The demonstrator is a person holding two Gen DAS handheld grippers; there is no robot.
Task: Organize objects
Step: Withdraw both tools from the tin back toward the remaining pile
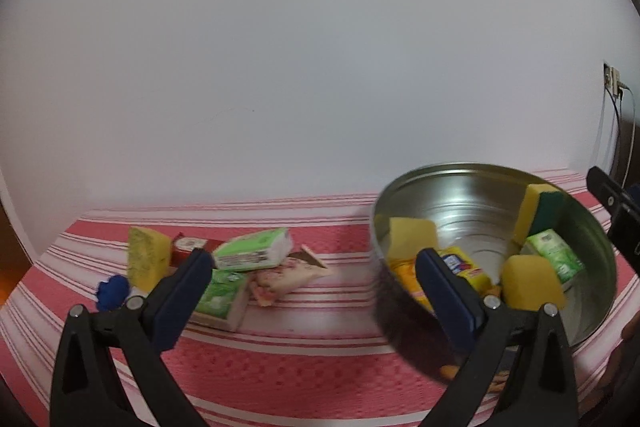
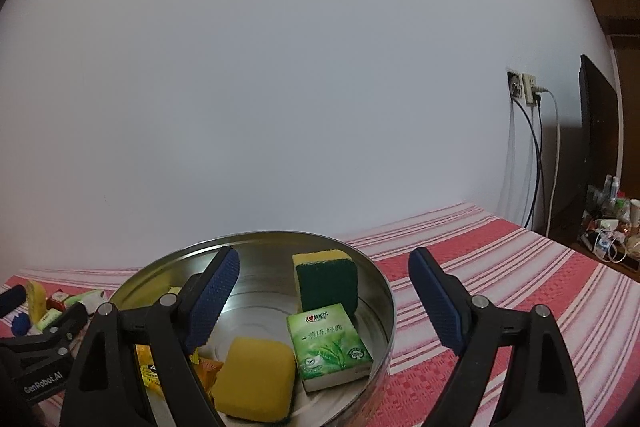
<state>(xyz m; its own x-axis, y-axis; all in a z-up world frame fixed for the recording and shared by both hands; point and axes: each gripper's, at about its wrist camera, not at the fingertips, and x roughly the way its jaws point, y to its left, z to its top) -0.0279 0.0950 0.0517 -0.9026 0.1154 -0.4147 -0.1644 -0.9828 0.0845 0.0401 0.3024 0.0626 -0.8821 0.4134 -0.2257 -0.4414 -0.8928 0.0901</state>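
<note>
I am partway through sorting loose items into the round, shiny metal basin (image 2: 384, 307), which serves as my landmark on the red-and-white striped tablecloth (image 2: 500, 267). Already inside the basin lie a yellow sponge with a dark green scouring face (image 2: 326, 283) leaning on the far wall, a green tissue pack (image 2: 328, 345), a rounded yellow sponge (image 2: 254, 379) at the near side and a yellow snack packet (image 1: 460, 267). To the left of the basin, a cluster is not yet collected: a yellow sponge standing on edge (image 1: 146, 259), a green-and-white tissue pack (image 1: 252, 250) lying over a second green tissue pack (image 1: 222, 297), a pink printed sachet (image 1: 288, 277), a small red box (image 1: 188, 245) and a blue object (image 1: 114, 291) too blurred to identify. My left gripper (image 1: 316, 263) has its jaws spread apart and empty, with one finger in front of the cluster and the other in front of the basin. My right gripper (image 2: 324, 269) is likewise spread wide and empty, straddling the right rim of the basin. In my judgement, the next move calls for swinging the left gripper left of the basin and closing on the topmost tissue pack. Open cloth lies between cluster and basin; the wall stands close behind both, and the raised rim must be cleared on delivery.
</note>
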